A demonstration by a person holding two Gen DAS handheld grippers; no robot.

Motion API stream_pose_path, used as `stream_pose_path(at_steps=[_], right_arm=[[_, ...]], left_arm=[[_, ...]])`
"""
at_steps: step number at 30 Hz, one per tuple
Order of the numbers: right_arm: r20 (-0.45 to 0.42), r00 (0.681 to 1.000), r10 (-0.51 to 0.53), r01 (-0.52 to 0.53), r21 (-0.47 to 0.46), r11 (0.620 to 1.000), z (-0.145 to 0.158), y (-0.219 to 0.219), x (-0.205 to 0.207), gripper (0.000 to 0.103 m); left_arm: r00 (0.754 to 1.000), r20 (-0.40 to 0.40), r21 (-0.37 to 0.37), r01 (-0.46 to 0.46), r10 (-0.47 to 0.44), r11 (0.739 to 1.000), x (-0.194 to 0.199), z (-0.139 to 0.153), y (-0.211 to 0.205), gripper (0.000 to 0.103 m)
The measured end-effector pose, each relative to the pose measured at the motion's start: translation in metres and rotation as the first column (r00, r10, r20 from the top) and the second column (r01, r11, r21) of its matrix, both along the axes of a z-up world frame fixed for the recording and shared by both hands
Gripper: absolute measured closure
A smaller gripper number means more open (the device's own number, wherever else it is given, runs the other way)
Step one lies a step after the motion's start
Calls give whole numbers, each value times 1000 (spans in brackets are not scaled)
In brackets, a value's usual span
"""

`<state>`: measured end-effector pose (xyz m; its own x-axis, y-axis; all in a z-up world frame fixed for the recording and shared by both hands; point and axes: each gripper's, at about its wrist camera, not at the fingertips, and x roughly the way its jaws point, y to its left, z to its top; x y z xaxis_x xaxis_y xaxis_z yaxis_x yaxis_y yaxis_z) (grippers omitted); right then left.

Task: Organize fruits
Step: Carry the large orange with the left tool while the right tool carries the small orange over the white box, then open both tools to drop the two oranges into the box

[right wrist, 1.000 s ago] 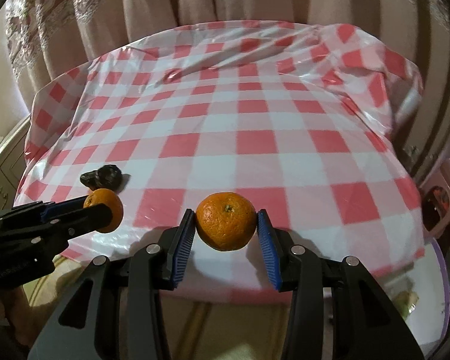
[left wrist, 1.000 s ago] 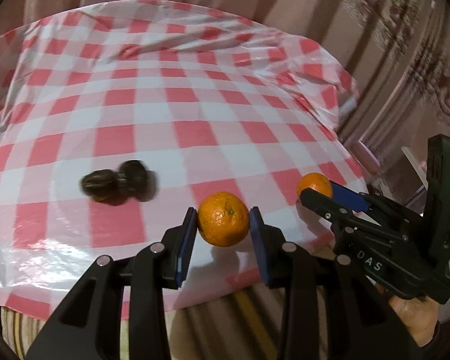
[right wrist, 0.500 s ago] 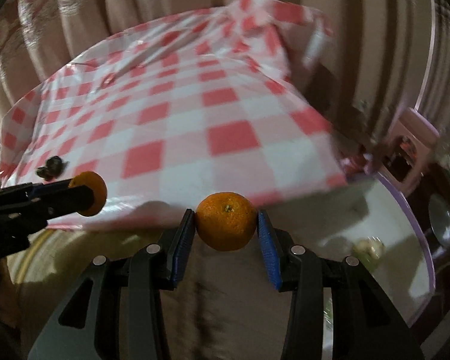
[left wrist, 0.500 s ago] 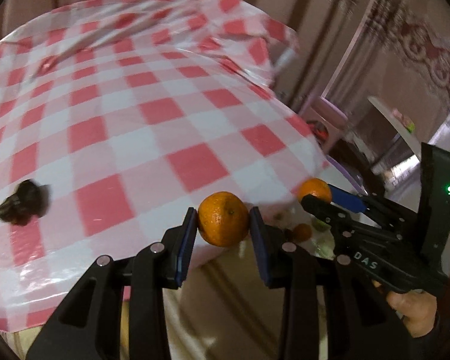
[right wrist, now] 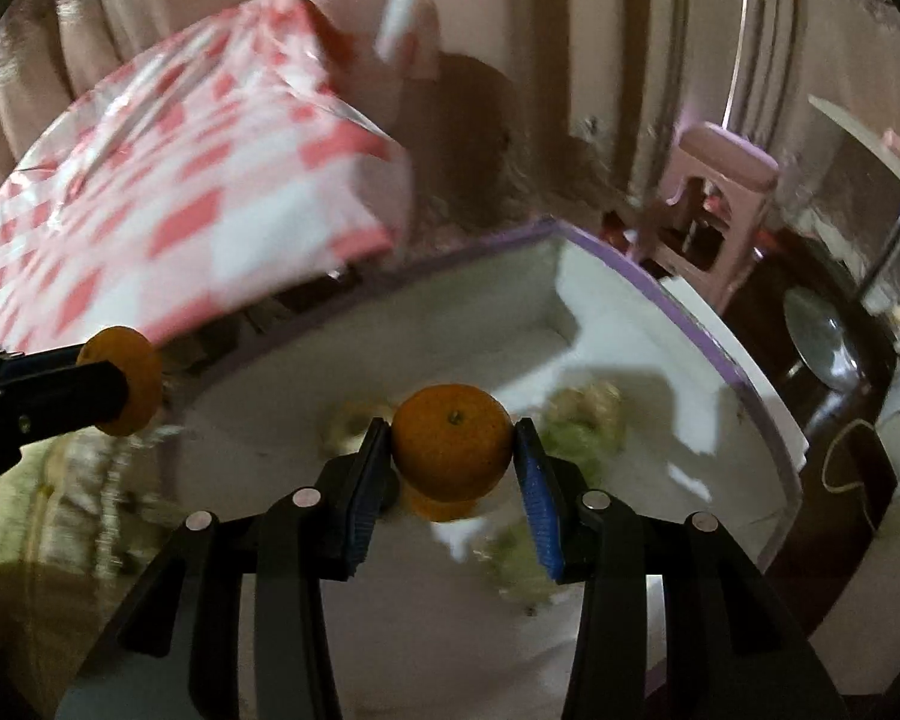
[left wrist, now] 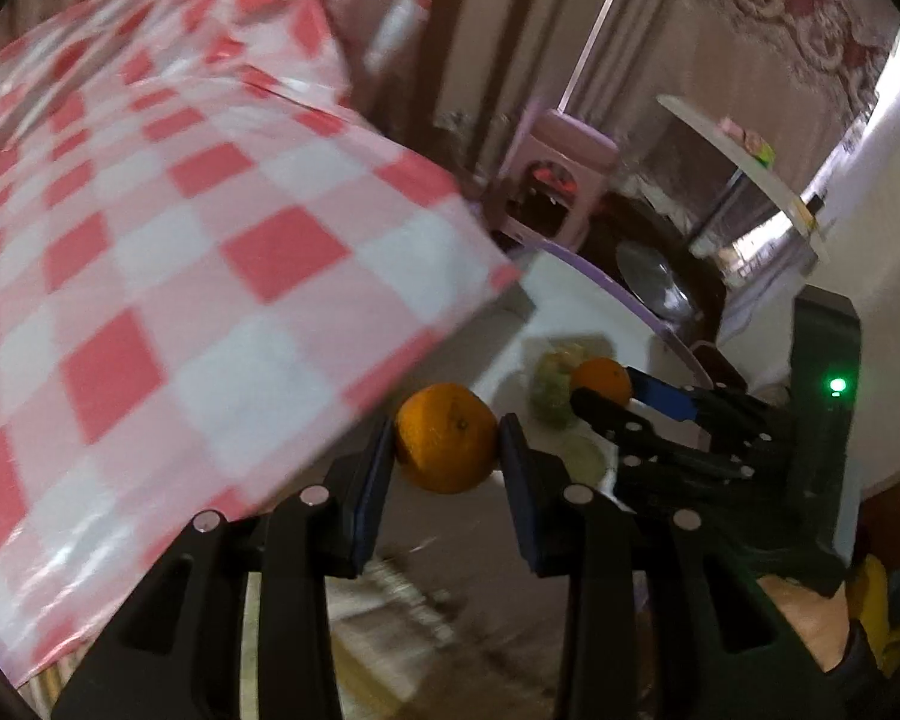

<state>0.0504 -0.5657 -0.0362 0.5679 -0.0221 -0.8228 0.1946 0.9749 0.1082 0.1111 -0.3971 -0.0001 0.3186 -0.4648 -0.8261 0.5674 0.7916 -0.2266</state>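
Observation:
My left gripper [left wrist: 447,441] is shut on an orange [left wrist: 446,437], held in the air just off the corner of the checked table. My right gripper [right wrist: 452,441] is shut on a second orange [right wrist: 452,435] and hangs over a white box with a purple rim [right wrist: 642,285]. Blurred pale green fruits [right wrist: 588,420] and another orange [right wrist: 444,504] lie in that box. The left wrist view shows the right gripper [left wrist: 606,396] with its orange [left wrist: 601,381] over the same white box [left wrist: 576,294]. The left gripper with its orange [right wrist: 123,381] appears at the left of the right wrist view.
The red-and-white checked tablecloth [left wrist: 180,240] hangs over the table edge at the left. A pink plastic stool [right wrist: 720,204] stands behind the box. A dark round table with a metal lid [right wrist: 819,339] is at the right. Curtains [right wrist: 630,30] close the background.
Both grippers have swung right, away from the table, each keeping its orange. The dark object on the cloth has left the view, and the white box now lies below the right gripper.

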Motion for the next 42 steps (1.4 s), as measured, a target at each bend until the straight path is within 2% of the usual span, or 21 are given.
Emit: stream_pose_path(at_steps=[4,8,12,19,23,30,36,39,42], right_arm=[[-51,999,-15,15,-1,1000,-24,-11,6,61],[-100,995,-29,29,2,1000,-42,-18,13,61],[-144,988,-49,50,-1,999,-55,-24,19,61],[-206,977,-50,48,-18,999,-69,-35,27,61],[-251,968,-31,23,-36,999,-79,-33,30,61],[-290,957,-21,3,-64,998,-89,-31,35,61],[-309,951,-23,1,-74,997,-90,-33,37,61],[-313,949,-28,4,-77,997,-91,-31,38,58],[-304,952,-40,16,-82,996,-91,-32,37,49]], left_arm=[[999,-49,19,24,-23,1000,9,-17,-36,67],[995,-102,42,-13,17,999,28,-38,-62,67],[992,-124,102,-23,35,995,34,-64,-89,67],[979,-167,159,-89,116,983,42,-101,-111,67],[964,-218,162,-119,153,980,48,-124,-111,67],[970,-206,206,-83,126,975,48,-148,-121,67],[973,-197,198,-84,124,977,49,-152,-121,66],[973,-197,194,-83,122,977,49,-152,-120,66],[974,-192,193,-80,118,978,48,-155,-121,65]])
